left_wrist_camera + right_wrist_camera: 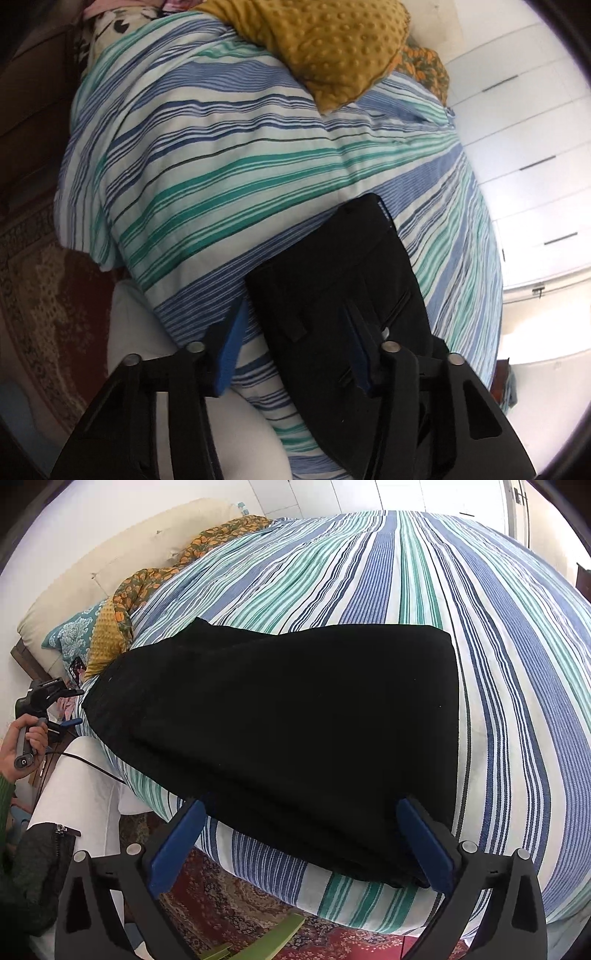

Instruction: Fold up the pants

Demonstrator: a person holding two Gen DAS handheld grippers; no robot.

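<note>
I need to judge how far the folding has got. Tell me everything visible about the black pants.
The black pants are plain dark cloth, lying flat and folded into a long layered shape across the striped bedspread. One end reaches the bed's near edge, between the open right claw fingers, which do not press it. The far end tapers toward the mustard blanket.

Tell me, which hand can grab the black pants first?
Probably the right. The right gripper is open with its fingers either side of the pants at their near end; the left gripper sits off beside the bed.
</note>
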